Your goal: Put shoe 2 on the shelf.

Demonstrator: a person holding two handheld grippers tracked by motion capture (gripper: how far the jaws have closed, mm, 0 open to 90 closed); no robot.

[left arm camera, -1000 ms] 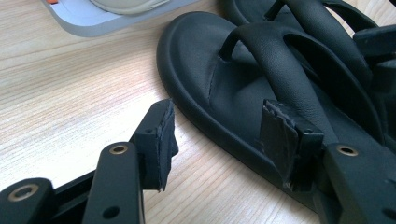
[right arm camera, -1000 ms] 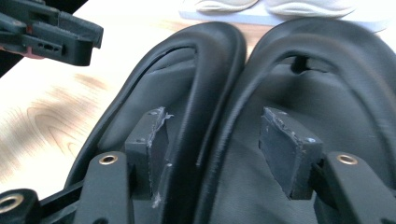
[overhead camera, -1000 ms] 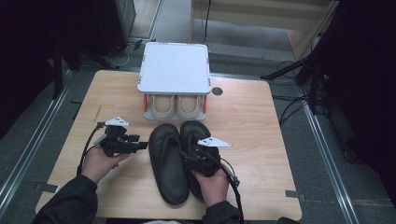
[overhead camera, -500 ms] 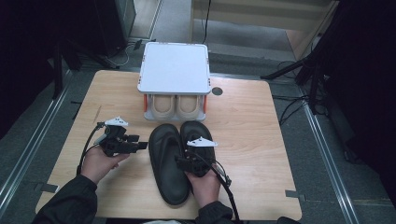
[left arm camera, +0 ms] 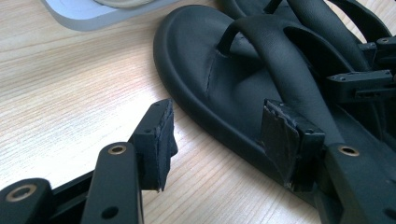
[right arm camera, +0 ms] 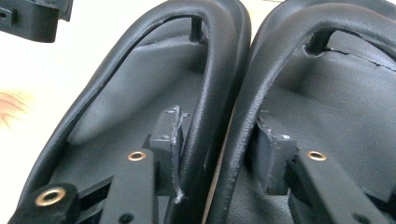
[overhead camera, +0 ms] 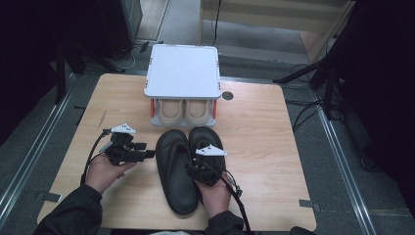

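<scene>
Closing, the right gripper (overhead camera: pixel 201 169) now pinches both matte black sandals' (overhead camera: pixel 178 169) straps; left gripper (overhead camera: pixel 147 153) gapes beside bare wood table (overhead camera: pixel 274 147).

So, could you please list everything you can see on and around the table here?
black flip-flops: two, black, side by side on the table's near half, toes toward the rack
beige shoes: two, beige, side by side on the rack's lower level
shoe rack: one, white top with orange corner posts, at the table's far middle
table: one, light wood, with a small dark round hole near its far edge
right tool: one, black, its jaws have just been closing around the two adjoining inner straps of the flip-flops
left tool: one, black, jaws open, low over the table beside the left flip-flop
hands: two, dark sleeves, at the near edge
</scene>
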